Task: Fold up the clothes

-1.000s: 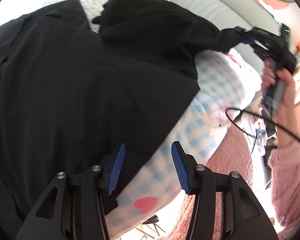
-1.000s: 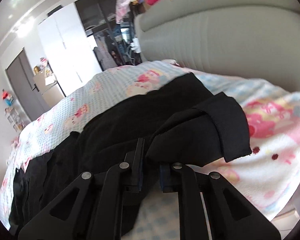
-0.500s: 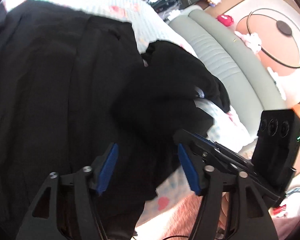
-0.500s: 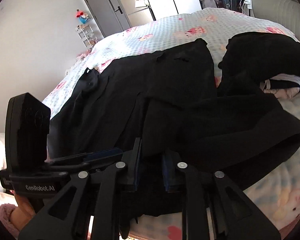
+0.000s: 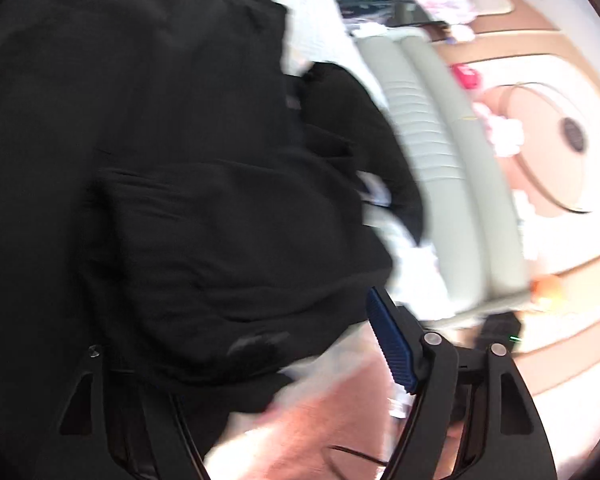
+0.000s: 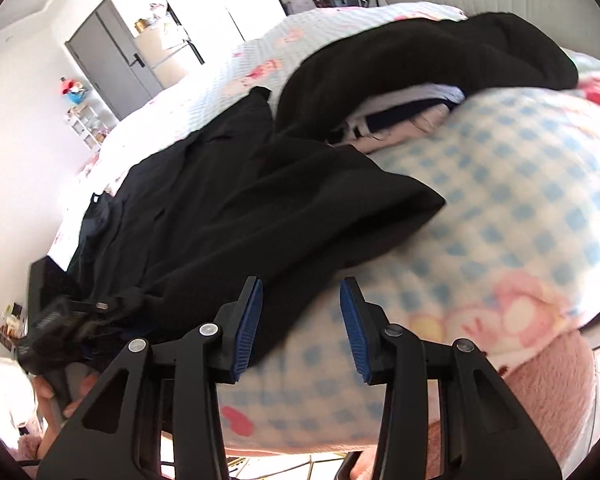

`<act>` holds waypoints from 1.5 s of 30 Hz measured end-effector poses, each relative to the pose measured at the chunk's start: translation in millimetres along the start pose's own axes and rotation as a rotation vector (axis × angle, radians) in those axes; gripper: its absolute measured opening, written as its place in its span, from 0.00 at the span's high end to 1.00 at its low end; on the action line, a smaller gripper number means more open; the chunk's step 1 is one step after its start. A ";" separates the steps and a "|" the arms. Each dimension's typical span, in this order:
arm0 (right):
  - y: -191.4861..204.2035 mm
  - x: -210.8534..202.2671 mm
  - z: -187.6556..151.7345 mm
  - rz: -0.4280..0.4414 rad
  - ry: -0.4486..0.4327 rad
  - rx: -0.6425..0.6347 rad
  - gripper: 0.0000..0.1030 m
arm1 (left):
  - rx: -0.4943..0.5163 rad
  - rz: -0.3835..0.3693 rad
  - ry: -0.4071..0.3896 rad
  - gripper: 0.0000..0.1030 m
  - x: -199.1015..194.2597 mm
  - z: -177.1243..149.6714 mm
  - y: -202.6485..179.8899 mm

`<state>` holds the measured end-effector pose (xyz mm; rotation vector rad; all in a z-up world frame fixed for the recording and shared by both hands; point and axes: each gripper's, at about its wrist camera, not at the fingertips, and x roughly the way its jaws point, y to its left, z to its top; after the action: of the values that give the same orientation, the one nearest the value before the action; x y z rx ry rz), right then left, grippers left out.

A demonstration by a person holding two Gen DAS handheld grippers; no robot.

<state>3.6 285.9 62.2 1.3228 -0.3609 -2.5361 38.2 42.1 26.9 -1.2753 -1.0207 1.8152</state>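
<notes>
Left wrist view, blurred. The black garment (image 5: 188,184) fills the left and centre of the frame, lying on the bed cover (image 5: 332,60), which shows pale at upper centre and lower centre. The left gripper (image 5: 236,344) has its fingers spread wide; they have just been opening. The right-hand finger, with its blue pad (image 5: 392,344), stands clear of the cloth just past the garment's lower right edge. The left-hand finger is dark against the dark cloth at lower left, so contact there cannot be told. The garment's hem lies between the two fingers, not pinched. A grey padded headboard (image 5: 440,152) runs down the right of centre.

Right wrist view. The right gripper (image 6: 300,324) sits at lower centre, fingers parted; they have just been opening. The garment (image 6: 236,216) stretches from centre to left across the checked bed cover (image 6: 520,200). Its near edge drops down to the left-hand blue pad (image 6: 248,328) and partly into the gap; the right-hand pad faces only checked cover. No grip on the cloth. A second dark heap (image 6: 420,64) lies at upper right. At lower left, a hand (image 6: 56,396) holds the other gripper.
</notes>
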 end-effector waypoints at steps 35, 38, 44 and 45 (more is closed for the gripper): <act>45.6 60.8 -18.6 -0.028 0.184 -0.075 0.44 | -0.004 0.436 -0.208 0.36 -119.0 10.5 51.5; 44.2 79.9 -22.8 -0.054 0.235 -0.083 0.44 | -0.033 0.362 -0.194 0.35 -84.0 33.2 50.3; 42.9 69.5 -23.9 -0.034 0.204 -0.058 0.44 | -0.021 0.357 -0.261 0.86 -81.7 70.6 47.6; 42.5 71.4 -24.4 -0.040 0.213 -0.056 0.44 | -0.006 0.397 -0.260 0.94 -81.4 75.7 47.3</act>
<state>-11.0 219.6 8.5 1.5730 -0.2202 -2.3867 -15.4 -65.8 34.9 -1.3406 -0.9554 2.3301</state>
